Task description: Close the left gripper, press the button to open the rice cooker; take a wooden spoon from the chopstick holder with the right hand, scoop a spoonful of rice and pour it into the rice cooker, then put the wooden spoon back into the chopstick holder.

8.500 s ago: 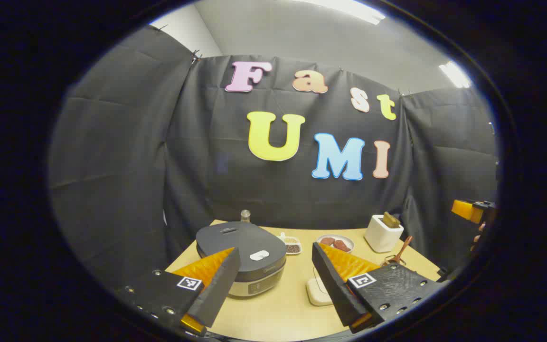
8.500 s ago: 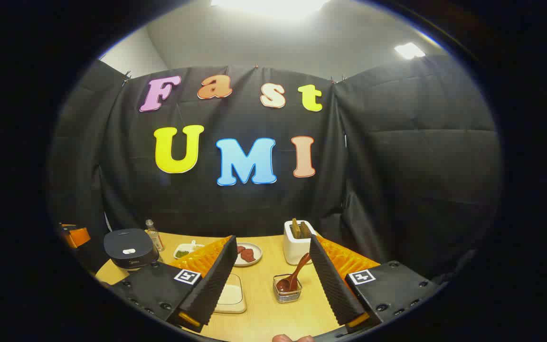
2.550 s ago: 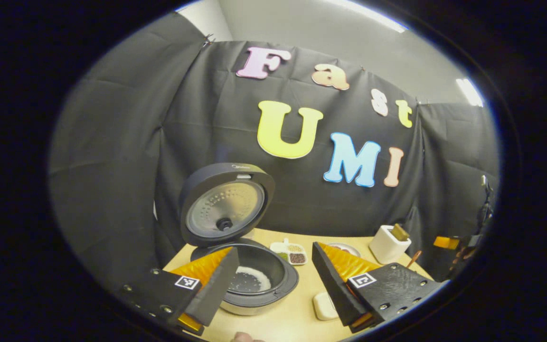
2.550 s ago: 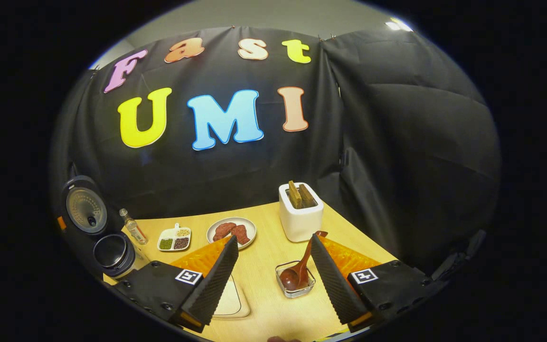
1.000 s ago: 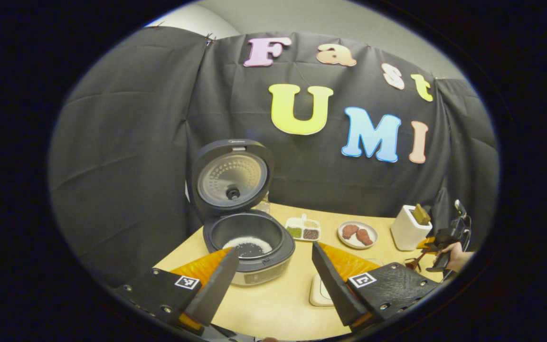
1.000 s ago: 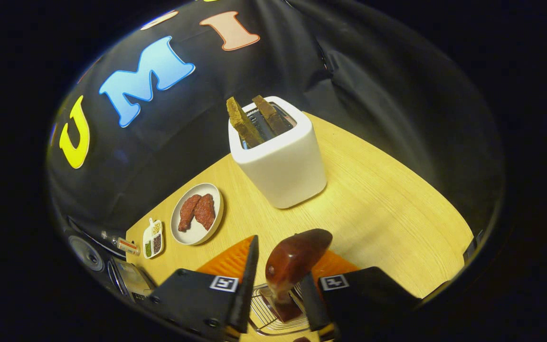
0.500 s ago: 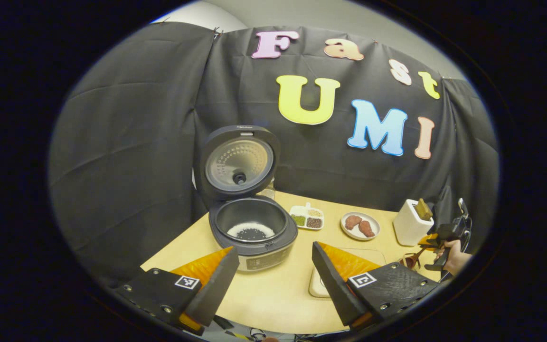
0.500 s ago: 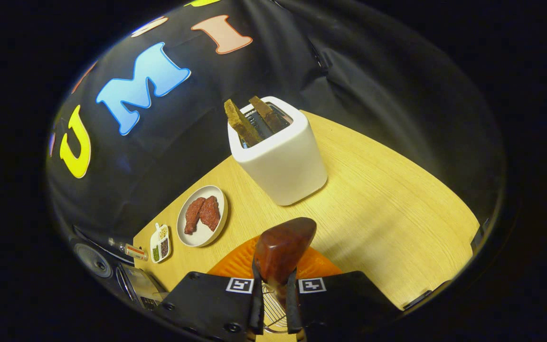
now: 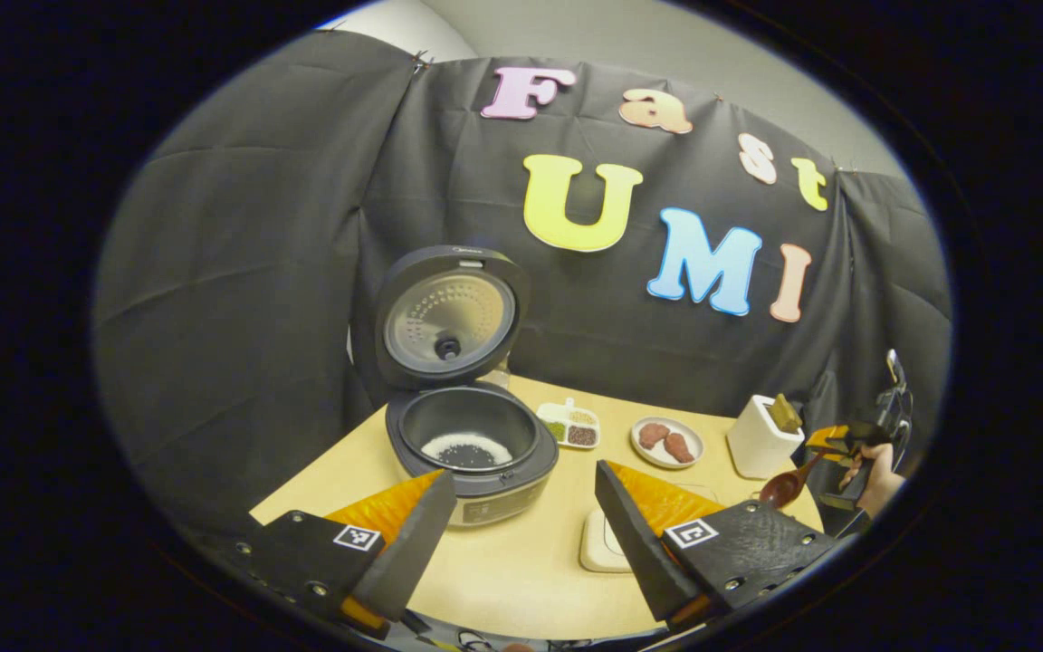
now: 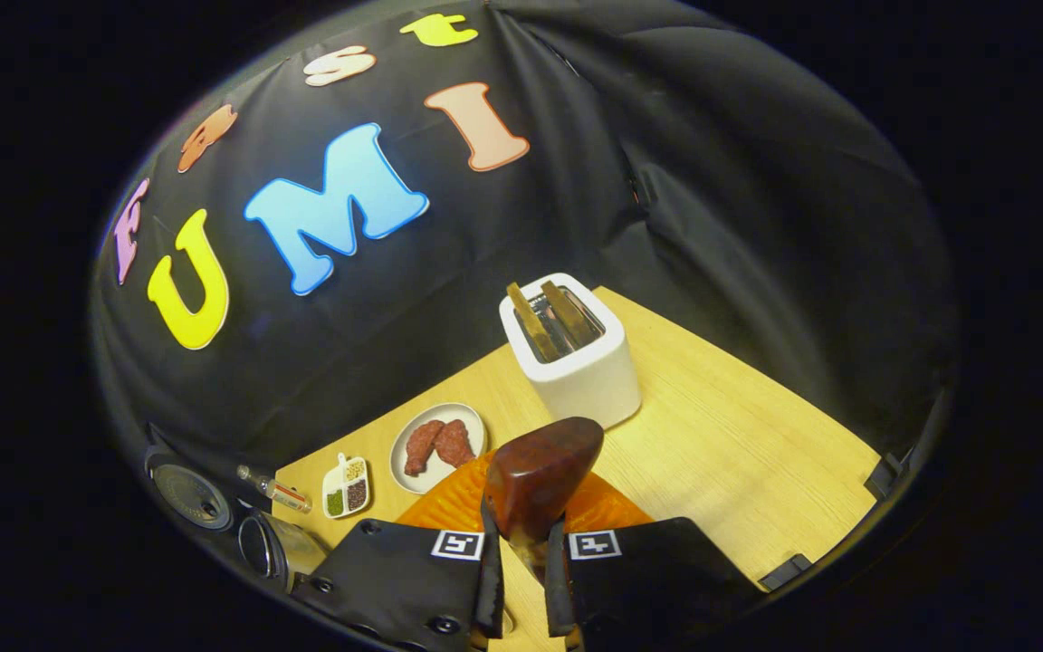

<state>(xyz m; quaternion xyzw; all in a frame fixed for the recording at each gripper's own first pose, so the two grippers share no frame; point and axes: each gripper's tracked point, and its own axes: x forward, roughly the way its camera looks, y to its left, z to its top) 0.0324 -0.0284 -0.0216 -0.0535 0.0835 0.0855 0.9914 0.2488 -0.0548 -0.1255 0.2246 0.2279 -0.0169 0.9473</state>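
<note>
The wooden spoon (image 10: pixel 541 484) is clamped by its handle between the closed fingers of the right gripper (image 10: pixel 521 580), bowl hanging clear above the table (image 10: pixel 739 453) in the left gripper view; the grip sits near the handle's end, so the spoon could likely pivot or slip while scooping; the white toaster (image 10: pixel 576 358) stands just beyond and a wide swing might clip it; the left gripper (image 9: pixel 521 534) hovers spread open and empty near the open rice cooker (image 9: pixel 472 439); bare table lies between.

Reddish-brown wooden spoon (image 10: pixel 541 480), white toaster (image 10: pixel 578 367), dark rice cooker (image 9: pixel 467 435), pale wood-grain table (image 10: pixel 739 453).
</note>
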